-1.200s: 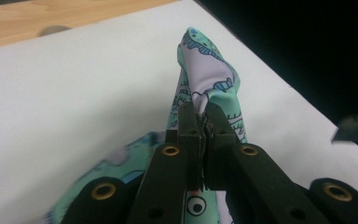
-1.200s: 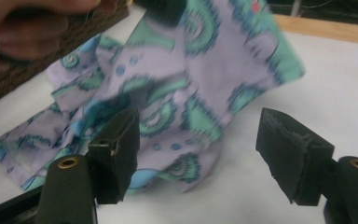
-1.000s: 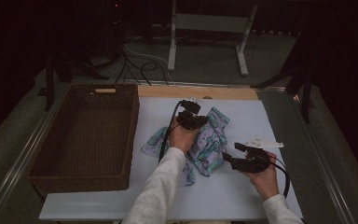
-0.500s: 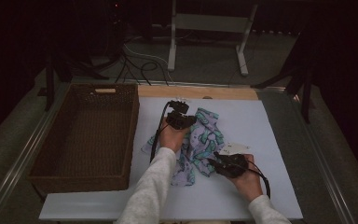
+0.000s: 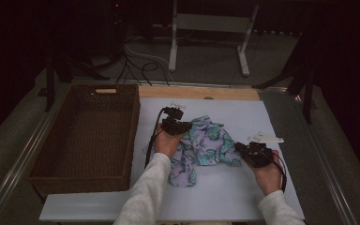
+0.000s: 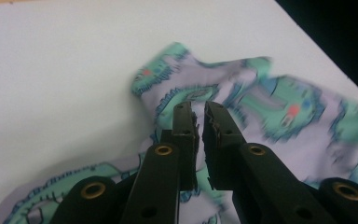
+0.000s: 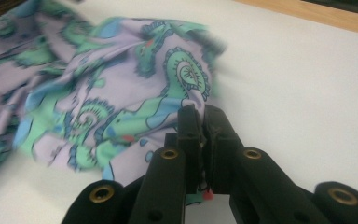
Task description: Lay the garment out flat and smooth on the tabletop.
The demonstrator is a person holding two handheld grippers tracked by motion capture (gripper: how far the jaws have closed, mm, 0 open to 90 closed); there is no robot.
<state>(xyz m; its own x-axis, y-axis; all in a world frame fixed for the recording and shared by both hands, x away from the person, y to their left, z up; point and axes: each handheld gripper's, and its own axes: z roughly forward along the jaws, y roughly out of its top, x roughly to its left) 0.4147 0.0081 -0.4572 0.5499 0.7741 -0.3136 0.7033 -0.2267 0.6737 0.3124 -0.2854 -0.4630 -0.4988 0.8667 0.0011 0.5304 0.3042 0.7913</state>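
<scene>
A crumpled cloth [image 5: 208, 146] with a lilac, green and blue paisley print lies on the white table top [image 5: 262, 117]. My left gripper [image 5: 186, 126] is at the cloth's upper left corner. In the left gripper view it [image 6: 199, 109] is shut on a fold of the cloth [image 6: 265, 107], the jaws having just eased a hair apart. My right gripper [image 5: 239, 148] is at the cloth's right edge. Its jaws [image 7: 200, 112] have just been closing and now pinch the cloth's [image 7: 112, 79] hem between them.
A large dark wicker basket [image 5: 132, 136] stands left of the white top, its long side against the table's left edge. A wooden strip [image 5: 201, 92] runs along the far edge. Beyond it are cables and a metal stand [image 5: 206, 28] on the floor.
The right gripper reached left to the cloth's edge, shut on it and drew back to the right. The left gripper shifted left with its corner. The cloth lies more spread out.
</scene>
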